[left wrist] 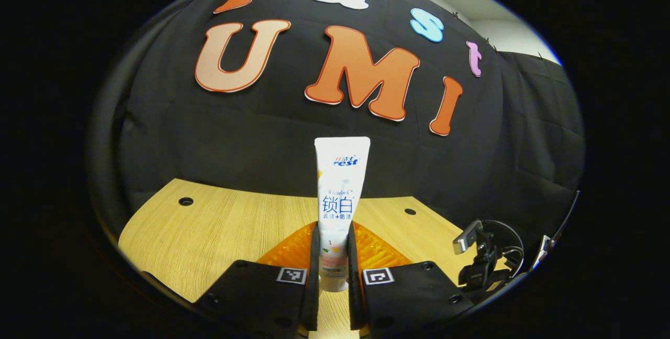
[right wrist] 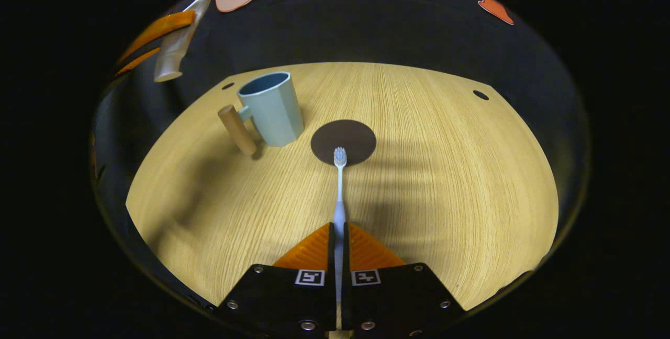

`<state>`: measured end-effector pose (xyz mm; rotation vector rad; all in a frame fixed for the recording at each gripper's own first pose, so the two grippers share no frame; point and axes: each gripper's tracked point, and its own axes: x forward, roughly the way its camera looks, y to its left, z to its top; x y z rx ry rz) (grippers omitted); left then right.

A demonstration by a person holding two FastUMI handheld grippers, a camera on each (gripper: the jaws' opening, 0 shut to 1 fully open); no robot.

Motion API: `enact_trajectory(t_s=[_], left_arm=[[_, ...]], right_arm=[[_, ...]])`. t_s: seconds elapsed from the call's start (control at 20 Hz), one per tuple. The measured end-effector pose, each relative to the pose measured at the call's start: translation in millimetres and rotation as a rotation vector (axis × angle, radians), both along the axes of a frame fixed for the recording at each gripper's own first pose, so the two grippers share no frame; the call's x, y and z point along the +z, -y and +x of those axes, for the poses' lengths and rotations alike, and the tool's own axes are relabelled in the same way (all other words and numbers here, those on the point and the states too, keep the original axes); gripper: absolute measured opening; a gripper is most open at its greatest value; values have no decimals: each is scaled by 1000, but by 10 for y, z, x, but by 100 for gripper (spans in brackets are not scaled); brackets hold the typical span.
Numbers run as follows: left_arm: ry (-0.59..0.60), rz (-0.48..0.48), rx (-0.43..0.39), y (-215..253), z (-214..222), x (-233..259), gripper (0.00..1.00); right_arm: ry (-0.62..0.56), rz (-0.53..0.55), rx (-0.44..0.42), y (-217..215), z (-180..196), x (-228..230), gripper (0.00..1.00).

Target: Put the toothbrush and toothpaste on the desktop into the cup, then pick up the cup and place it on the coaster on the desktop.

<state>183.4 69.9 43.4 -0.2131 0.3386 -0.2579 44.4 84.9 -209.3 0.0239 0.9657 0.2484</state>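
- The white plastic toothpaste tube [left wrist: 337,208], flat and smooth, stands upright in the left gripper view, crimped end up and cap end down, pinched at its lower part between the two fingers of the left gripper [left wrist: 333,260]. It hangs above the light wood-grain bench [left wrist: 209,229].
- The tube carries blue print on its front and a small coloured picture low down. I leave the wording unread.
- In the right gripper view the same tube [right wrist: 175,48] shows at the upper left, tilted, with its pale round cap lowest, raised above the bench's far left corner.
- The slim toothbrush [right wrist: 339,192], with a pale blue-and-white handle and a small bristled head, is clamped by its handle between the closed fingers of the right gripper [right wrist: 338,250]. It points straight ahead, and its head appears over the near edge of the coaster.
- The dark brown, round, flat coaster [right wrist: 343,141] lies on the bench near its middle.
- The pale blue faceted cup [right wrist: 271,108] stands upright just left of the coaster, its mouth open. A round wooden peg handle [right wrist: 236,130] sticks out on its left side.
- The bench top has fine straight grain and small dark round holes near its far corners.
- At the right edge of the left gripper view, a small camera on a black stand [left wrist: 473,255] with looped cables sits beside the bench.
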Motion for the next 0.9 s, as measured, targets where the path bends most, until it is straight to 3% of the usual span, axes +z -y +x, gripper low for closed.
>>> enact_trajectory(t_s=[0.35,0.9], left_arm=[[172,-11,-1,10,248,-41,25],[152,-85,-43,-18,680,-502,25]], right_arm=[[229,144,-11,-87,283,551,4],[470,350,2,-335,586,1153,4]])
